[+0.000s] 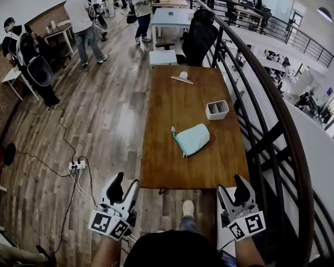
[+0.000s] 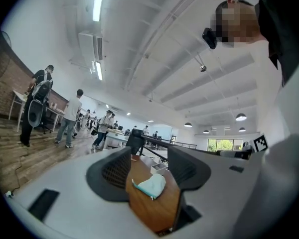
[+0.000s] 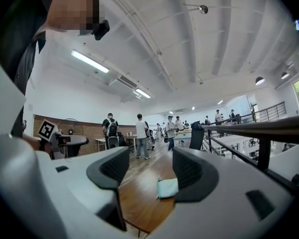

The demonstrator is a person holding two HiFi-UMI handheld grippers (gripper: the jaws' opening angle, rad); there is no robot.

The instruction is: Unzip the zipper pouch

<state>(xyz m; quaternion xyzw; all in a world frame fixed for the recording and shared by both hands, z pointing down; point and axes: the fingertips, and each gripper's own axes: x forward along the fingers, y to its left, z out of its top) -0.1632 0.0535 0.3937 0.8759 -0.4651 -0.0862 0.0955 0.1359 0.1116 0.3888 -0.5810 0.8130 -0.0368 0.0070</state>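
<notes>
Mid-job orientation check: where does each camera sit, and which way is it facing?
Head view: on the person's head, looking steeply down at the long brown wooden table and pale teal fabric zipper pouch; left gripper and right gripper show below.
Left gripper view: on the left gripper, looking level between its open jaws at the pouch; the person's torso shows right.
Right gripper view: on the right gripper, likewise level; torso shows left.
Shared: all views see the pouch, untouched.

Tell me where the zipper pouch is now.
In the head view the zipper pouch lies mid-width on the near half of the wooden table, just this side of the white box.
</notes>
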